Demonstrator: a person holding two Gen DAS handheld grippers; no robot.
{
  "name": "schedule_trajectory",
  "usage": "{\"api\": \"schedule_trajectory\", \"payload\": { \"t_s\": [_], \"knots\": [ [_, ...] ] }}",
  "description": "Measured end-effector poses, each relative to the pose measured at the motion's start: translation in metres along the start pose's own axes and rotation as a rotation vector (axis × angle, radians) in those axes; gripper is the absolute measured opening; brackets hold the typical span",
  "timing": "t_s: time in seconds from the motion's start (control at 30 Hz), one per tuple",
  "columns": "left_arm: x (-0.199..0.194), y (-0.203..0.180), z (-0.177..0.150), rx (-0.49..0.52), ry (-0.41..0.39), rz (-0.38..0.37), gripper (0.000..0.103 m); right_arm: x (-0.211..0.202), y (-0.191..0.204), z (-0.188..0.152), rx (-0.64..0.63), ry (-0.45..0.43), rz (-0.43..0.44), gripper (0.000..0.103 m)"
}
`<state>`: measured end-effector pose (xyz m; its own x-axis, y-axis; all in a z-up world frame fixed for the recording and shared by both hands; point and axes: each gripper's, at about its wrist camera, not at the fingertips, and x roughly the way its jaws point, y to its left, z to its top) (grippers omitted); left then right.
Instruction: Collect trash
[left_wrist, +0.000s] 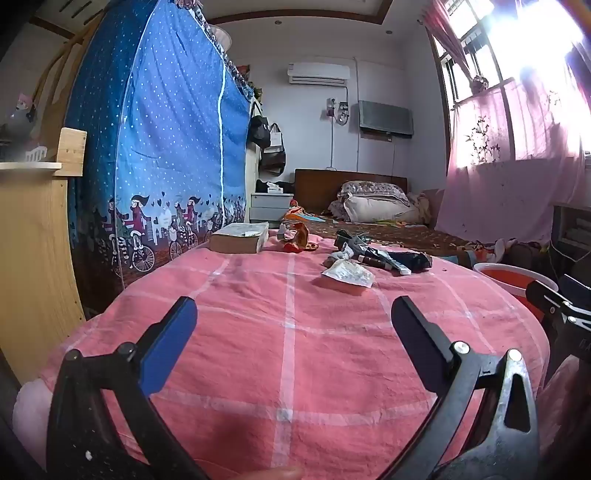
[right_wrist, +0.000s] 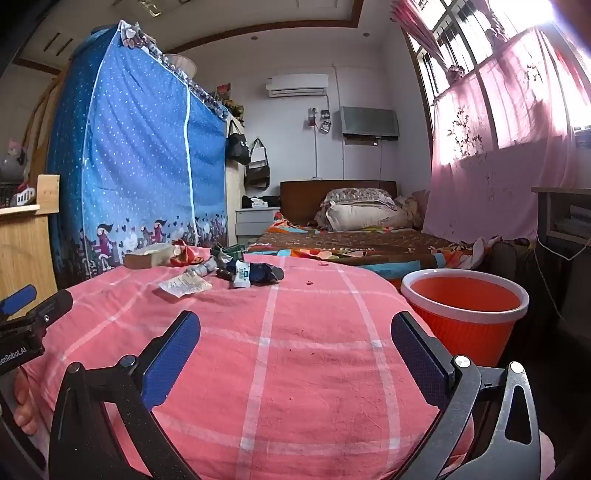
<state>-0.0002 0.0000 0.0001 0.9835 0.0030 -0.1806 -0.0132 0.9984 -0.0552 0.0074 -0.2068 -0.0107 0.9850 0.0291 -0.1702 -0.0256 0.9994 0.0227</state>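
Both my grippers hover over the near edge of the pink checked cloth (left_wrist: 288, 350) on the desk. The left gripper (left_wrist: 294, 310) and the right gripper (right_wrist: 295, 325) have their fingers spread wide, nothing between them.

From the left wrist view, the trash lies toward 1 o'clock. Nearest is a crumpled white paper wrapper (left_wrist: 347, 274): I judge it light, soft and easily crushed, so I'd pinch its raised edge. Just behind it is a heap of dark wrappers (left_wrist: 384, 254), probably slippery film, best taken at a bunched fold. At 12 o'clock sits a red-orange scrap (left_wrist: 297, 240), beside a thick book (left_wrist: 240, 238).

From the right wrist view, the orange bin (right_wrist: 463, 299) stands near at 2 o'clock, beside the desk.
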Motion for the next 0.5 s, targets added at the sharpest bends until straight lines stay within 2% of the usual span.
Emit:
{"api": "schedule_trajectory", "payload": {
  "t_s": [0.5],
  "knots": [
    [-0.0003,0.0012,-0.0014,0.009,0.003,0.003,0.103,-0.0013,-0.0028,0.0016,0.016,-0.001,0.003,0.103]
  ]
}}
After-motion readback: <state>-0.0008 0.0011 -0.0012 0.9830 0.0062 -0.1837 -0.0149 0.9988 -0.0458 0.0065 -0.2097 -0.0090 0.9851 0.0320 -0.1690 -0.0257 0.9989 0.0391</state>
